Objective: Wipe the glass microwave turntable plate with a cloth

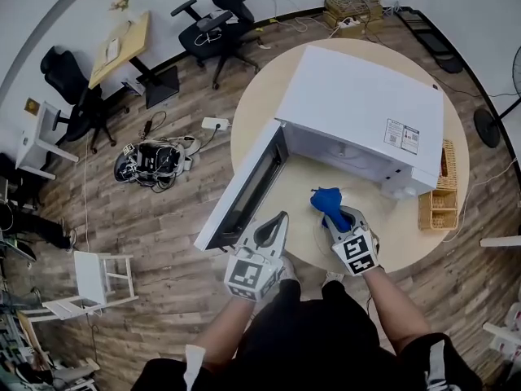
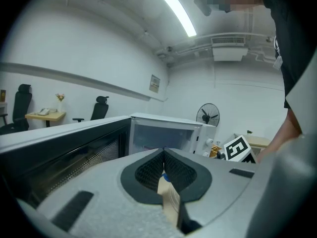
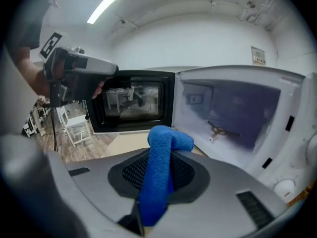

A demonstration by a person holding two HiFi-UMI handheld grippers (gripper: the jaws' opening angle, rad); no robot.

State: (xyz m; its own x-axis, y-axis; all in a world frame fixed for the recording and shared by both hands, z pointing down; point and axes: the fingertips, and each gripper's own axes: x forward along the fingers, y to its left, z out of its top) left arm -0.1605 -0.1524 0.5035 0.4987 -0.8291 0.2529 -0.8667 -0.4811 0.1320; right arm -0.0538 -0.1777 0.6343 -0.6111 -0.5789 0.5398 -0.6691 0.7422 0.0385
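Meanwhile, the right claw (image 3: pixel 159 155) pinches the blue cloth (image 3: pixel 157 182) before the open microwave (image 1: pixel 358 112) on the tabletop (image 1: pixel 411 251); the left claw (image 2: pixel 163 163) is pressed together, empty. The glass plate cannot be made out, so a blind reach could knock it.

Black office chairs (image 1: pixel 216 23) flank a wooden desk (image 1: pixel 122 46); seemingly a wicker basket (image 1: pixel 442 198) sits on the table (image 1: pixel 407 247).

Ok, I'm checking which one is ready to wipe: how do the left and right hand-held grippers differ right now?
The right hand-held gripper clamps a blue cloth; the left hand-held gripper holds nothing. In the head view, the right one sits before the cavity of the open microwave, and the left one is beside its swung-out door. Both have their jaws together.
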